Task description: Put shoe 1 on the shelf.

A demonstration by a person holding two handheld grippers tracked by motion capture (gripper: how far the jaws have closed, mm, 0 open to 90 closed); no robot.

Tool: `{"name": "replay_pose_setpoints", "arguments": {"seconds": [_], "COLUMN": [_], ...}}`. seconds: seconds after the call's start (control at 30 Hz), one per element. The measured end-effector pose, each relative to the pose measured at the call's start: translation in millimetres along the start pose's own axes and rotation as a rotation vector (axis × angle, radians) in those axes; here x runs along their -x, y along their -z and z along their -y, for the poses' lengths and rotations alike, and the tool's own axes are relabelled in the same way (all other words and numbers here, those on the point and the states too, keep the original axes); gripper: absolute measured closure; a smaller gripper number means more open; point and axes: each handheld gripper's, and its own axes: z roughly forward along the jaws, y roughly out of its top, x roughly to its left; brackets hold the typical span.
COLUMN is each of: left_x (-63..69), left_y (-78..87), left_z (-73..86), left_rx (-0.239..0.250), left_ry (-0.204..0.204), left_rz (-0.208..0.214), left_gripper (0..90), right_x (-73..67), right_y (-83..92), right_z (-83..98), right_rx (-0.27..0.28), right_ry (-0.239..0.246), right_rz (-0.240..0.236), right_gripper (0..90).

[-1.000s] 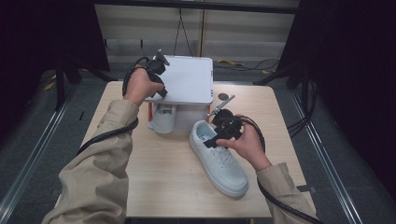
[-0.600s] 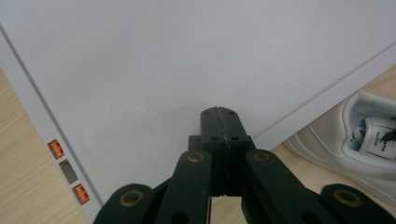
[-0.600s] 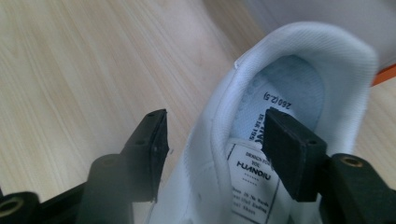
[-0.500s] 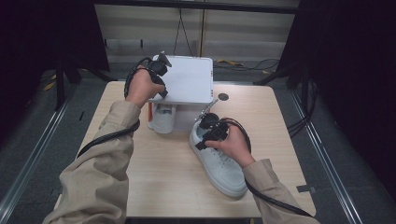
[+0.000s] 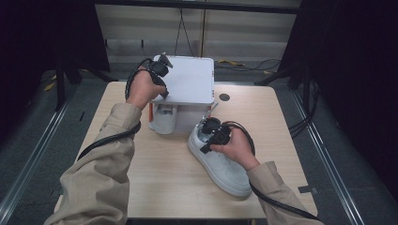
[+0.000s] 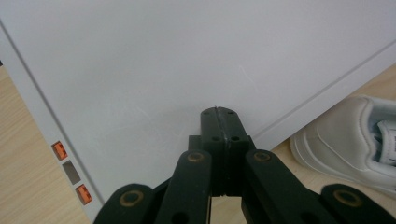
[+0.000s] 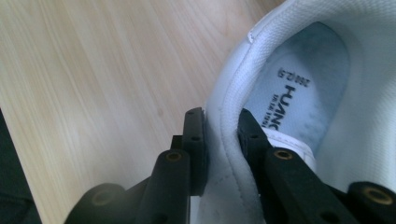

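A white sneaker [image 5: 220, 164] lies on the wooden table [image 5: 155, 183], heel toward the box. My right gripper [image 5: 206, 135] is at that heel. In the right gripper view its jaws [image 7: 219, 122] have just been closing and now pinch the padded heel collar [image 7: 224, 140], one jaw outside and one inside the shoe [image 7: 327, 70]. My left gripper [image 5: 162, 89] is shut on the left edge of the white box lid [image 5: 187, 79] and holds it raised over the box. In the left gripper view the closed jaws [image 6: 219, 112] lie against the lid [image 6: 163, 60].
A second white sneaker [image 5: 164, 119] stands under the lid in the red-edged box [image 5: 151, 112]; a white sneaker [image 6: 355, 135] also shows below the lid's edge. A small dark disc [image 5: 224, 97] lies behind the box. Cables trail over the dark floor beyond the table.
My right hand moved left and down from beside the sneaker onto its heel, and its jaws closed on the collar. The left hand and the lid stayed still.
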Motion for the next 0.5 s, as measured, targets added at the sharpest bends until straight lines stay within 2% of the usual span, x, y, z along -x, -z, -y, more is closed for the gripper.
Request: {"name": "replay_pose_setpoints", "arguments": {"seconds": [0.03, 0.07, 0.2, 0.3, 0.4, 0.5], "left_x": [0.6, 0.3, 0.7, 1.2, 2.0, 2.3], "left_y": [-0.3, 0.1, -0.1, -0.4, -1.1, -1.0], "left_z": [0.4, 0.6, 1.1, 0.5, 0.1, 1.0], "left_rx": [0.007, 0.004, 0.007, 0.008, 0.011, 0.017], "left_ry": [0.003, -0.012, -0.011, -0.015, -0.020, -0.021], "left_rz": [0.000, -0.004, -0.003, -0.006, -0.011, -0.012], "left_gripper": [90.0, 90.0, 90.0, 90.0, 90.0, 90.0], "right_x": [-1.1, -0.5, 18.5, 29.3, 28.0, 15.3], "right_y": [3.9, 7.7, 22.8, 27.2, 28.5, 26.2], "right_z": [0.9, 2.6, 15.5, 22.6, 29.3, 36.0], "right_rx": [-0.012, -0.027, -0.041, -0.052, -0.022, 0.009], "right_ry": [0.013, 0.023, 0.009, 0.016, 0.017, 0.048], "right_rz": [0.021, 0.038, 0.126, 0.151, 0.085, 0.014], "right_gripper": [78.6, 79.4, 81.7, 81.7, 81.3, 80.7]}}
